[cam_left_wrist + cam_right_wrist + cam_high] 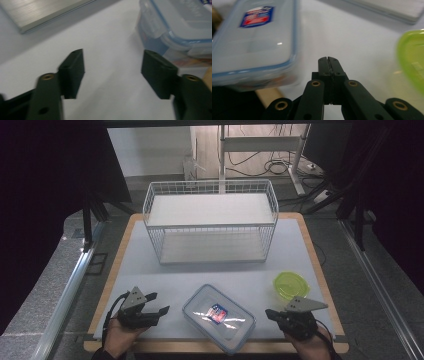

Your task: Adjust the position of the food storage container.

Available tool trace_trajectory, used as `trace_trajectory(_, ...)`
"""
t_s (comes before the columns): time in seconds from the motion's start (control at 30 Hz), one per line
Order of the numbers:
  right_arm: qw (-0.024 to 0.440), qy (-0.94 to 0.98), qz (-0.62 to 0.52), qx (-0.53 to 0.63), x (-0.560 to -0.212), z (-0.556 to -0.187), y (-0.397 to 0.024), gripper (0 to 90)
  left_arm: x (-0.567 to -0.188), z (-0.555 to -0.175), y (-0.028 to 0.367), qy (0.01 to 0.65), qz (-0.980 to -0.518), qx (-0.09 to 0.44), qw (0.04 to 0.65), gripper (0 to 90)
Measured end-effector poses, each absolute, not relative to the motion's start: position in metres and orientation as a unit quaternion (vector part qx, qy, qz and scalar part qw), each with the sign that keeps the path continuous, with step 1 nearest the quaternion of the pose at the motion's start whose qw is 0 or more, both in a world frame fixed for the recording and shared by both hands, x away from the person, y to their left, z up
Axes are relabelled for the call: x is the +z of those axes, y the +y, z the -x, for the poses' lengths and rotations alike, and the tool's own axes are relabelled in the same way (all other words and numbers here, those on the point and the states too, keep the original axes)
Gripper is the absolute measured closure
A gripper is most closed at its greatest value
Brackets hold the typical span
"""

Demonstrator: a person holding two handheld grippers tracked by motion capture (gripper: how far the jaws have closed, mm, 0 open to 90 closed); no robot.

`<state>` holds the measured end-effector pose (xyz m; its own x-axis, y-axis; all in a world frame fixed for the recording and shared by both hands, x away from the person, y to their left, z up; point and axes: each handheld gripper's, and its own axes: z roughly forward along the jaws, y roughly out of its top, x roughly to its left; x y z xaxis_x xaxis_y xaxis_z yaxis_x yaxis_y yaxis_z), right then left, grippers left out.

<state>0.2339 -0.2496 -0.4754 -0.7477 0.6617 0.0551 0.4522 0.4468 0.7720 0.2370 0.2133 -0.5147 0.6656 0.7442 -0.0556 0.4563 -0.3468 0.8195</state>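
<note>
Your container point(218, 317) lies long axis slanting toward the near surface point(225, 275) edge. Left tongs point(155, 304) gape empty beside it; right tongs point(270, 313) are closed, empty.

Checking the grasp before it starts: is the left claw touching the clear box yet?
Apart. The left gripper view shows the left claw open over bare table, with the clear box ahead and to one side, a gap between them.

Brightness: tabletop point(150, 265) evenly lit from above; surroundings at the left and right edges nearly black.
Glare: white highlight on the clear lid of the storage container point(218, 318) at the tabletop's near edge.
Shadows: soft, faint under the wire basket point(210, 220).
Blur: both gripper views smeared; container and green lid point(412, 57) out of focus.
Sharpness: high view soft, grainy.
</note>
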Motion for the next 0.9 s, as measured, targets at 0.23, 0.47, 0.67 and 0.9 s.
trace_trajectory(0.23, 0.066, 0.858, -0.314, 0.401, -0.491, -0.201, -0.233, 90.0, -0.513, -0.25, 0.193, 0.352, -0.816, 0.146, 0.434, 69.3)
trace_trajectory(0.47, 0.045, 0.874, -0.3, 0.381, -0.498, -0.201, -0.213, 90.0, -0.52, -0.26, 0.18, 0.359, -0.822, 0.096, 0.431, 79.5)
trace_trajectory(0.67, 0.056, 0.864, -0.32, 0.385, -0.498, -0.218, -0.213, 90.0, -0.522, -0.261, 0.18, 0.365, -0.818, 0.071, 0.438, 84.4)
trace_trajectory(0.9, 0.076, 0.857, -0.341, 0.378, -0.498, -0.25, -0.211, 90.0, -0.522, -0.26, 0.181, 0.372, -0.818, 0.066, 0.434, 89.2)
